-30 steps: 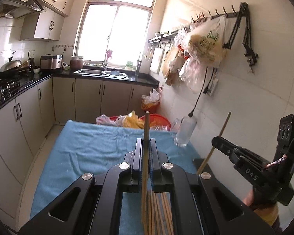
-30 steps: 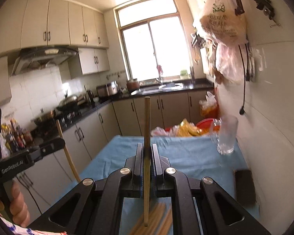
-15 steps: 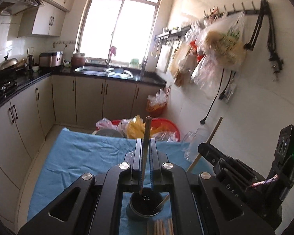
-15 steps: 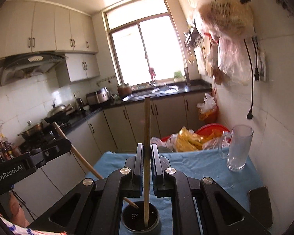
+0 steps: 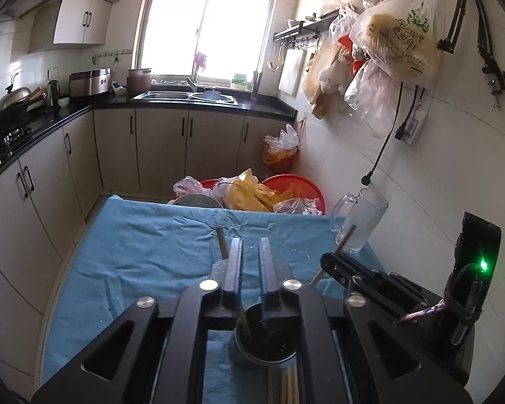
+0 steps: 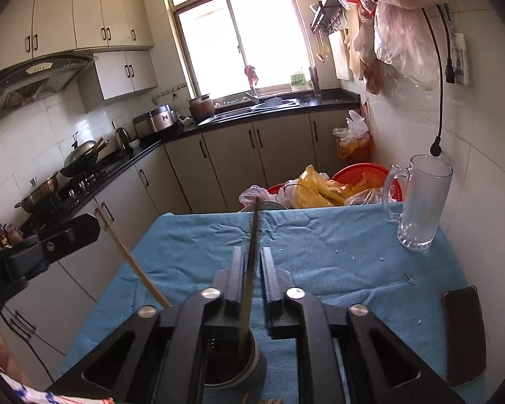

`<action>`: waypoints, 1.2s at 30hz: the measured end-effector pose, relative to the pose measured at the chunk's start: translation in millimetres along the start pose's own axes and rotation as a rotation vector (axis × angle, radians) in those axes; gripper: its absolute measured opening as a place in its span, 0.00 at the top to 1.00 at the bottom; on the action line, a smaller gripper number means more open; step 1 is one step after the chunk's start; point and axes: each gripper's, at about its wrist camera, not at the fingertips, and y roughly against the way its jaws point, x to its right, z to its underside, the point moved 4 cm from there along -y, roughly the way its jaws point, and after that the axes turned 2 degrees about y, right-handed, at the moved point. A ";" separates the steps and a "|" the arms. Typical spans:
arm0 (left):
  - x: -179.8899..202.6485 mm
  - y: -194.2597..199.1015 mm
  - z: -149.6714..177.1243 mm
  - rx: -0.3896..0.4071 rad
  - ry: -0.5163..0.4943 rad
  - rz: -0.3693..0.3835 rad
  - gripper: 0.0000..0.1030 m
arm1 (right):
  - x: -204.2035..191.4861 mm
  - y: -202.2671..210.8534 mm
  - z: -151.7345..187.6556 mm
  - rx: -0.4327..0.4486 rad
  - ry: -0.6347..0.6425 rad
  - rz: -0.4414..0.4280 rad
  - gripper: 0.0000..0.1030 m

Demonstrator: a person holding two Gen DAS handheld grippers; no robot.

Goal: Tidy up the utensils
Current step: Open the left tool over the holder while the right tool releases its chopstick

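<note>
A round, dark metal holder [image 5: 264, 340] with a perforated floor is stood on a wrinkled blue cloth [image 5: 144, 245] that is spread over the table. Two slim wooden chopsticks are seen dropped into it: a darker one [image 5: 223, 243] is leaned left of the left gripper [image 5: 249, 252], and a paler one [image 6: 251, 262] is stood between the fingers of the right gripper [image 6: 251, 262]. Both pairs of black, ribbed jaws have just been opening and are now parted, with neither stick pressed. More pale wooden chopsticks [image 5: 288, 385] are laid flat on the cloth just before the holder. A clear glass mug [image 6: 419, 202] is stood near the tiled wall.
</note>
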 end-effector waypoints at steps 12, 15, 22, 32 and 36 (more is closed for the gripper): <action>-14.7 81.1 10.8 0.112 0.004 -0.062 0.56 | 3.4 54.3 5.2 0.051 -0.005 0.035 0.44; -20.5 101.7 21.0 0.126 0.009 -0.072 0.51 | 7.6 76.1 19.1 0.057 0.009 0.069 0.43; -30.1 116.4 77.8 0.057 0.017 -0.070 0.45 | 35.4 96.0 85.3 -0.079 0.008 0.120 0.33; -29.7 47.4 193.8 -0.255 0.028 -0.023 0.46 | 52.5 79.6 207.0 -0.352 -0.029 0.052 0.54; -21.5 27.0 217.2 -0.331 0.007 0.005 0.52 | 42.5 74.0 220.6 -0.358 0.000 0.039 0.58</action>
